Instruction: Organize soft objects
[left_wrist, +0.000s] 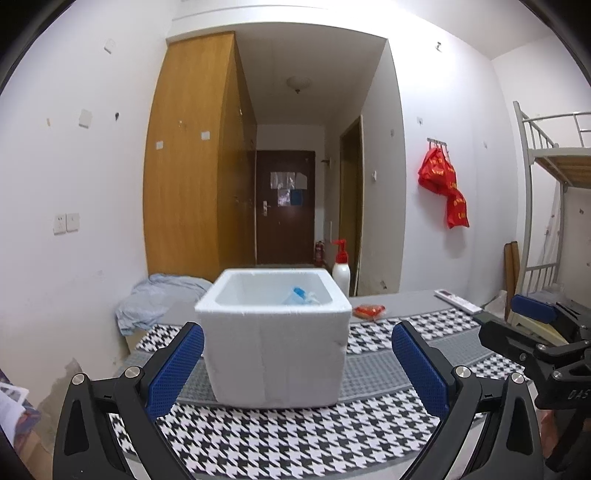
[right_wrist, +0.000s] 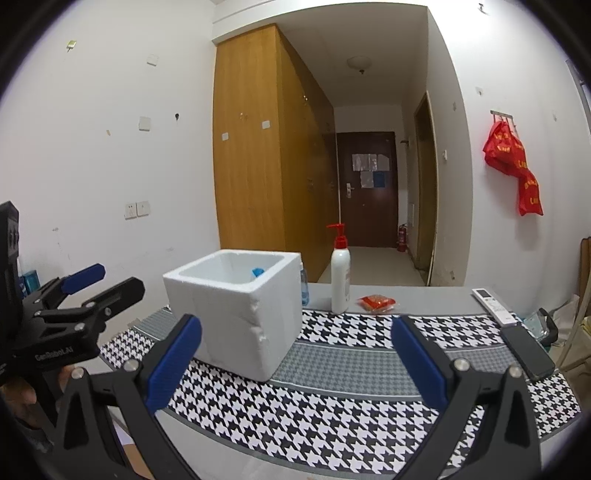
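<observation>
A white foam box (left_wrist: 275, 345) stands on the houndstooth mat (left_wrist: 295, 439), with something blue and clear (left_wrist: 299, 295) inside it. It also shows in the right wrist view (right_wrist: 240, 314), left of centre. A small red packet (left_wrist: 368, 311) lies on the table behind the box, and in the right wrist view (right_wrist: 377, 303) beside a white pump bottle (right_wrist: 340, 277). My left gripper (left_wrist: 297, 365) is open and empty just in front of the box. My right gripper (right_wrist: 295, 362) is open and empty, to the right of the box.
A light blue cloth (left_wrist: 155, 301) lies bunched at the table's far left. A white remote (right_wrist: 495, 304) and a black phone (right_wrist: 526, 352) lie at the right. A clear bottle (right_wrist: 303, 288) stands behind the box. A bunk bed (left_wrist: 554, 166) stands at the right.
</observation>
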